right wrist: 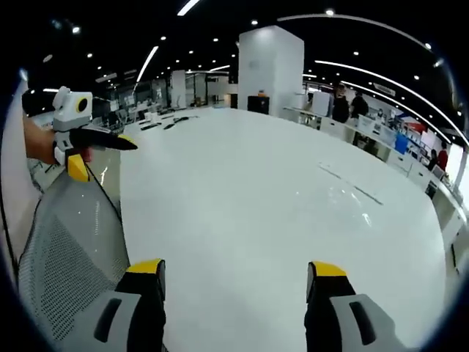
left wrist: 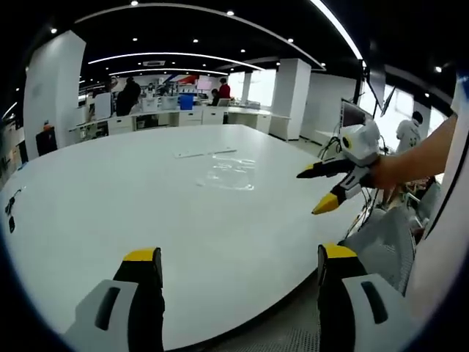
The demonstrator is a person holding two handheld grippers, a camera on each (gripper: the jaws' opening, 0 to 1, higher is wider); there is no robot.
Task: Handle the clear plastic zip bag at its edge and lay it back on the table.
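The clear plastic zip bag lies flat on the white table, far side of the middle, its zip edge toward the back. In the right gripper view the bag is a faint sheen at the right. My left gripper is open with nothing between its yellow-tipped jaws, well short of the bag. My right gripper is open too and holds nothing. It comes into the left gripper view as the right gripper, held by a hand, hovering just right of the bag. The left gripper hangs at the table's left edge.
A grey mesh chair stands at the table's near edge, seen again as the chair. A white pillar and desks with several people lie beyond the table. A monitor sits at the right.
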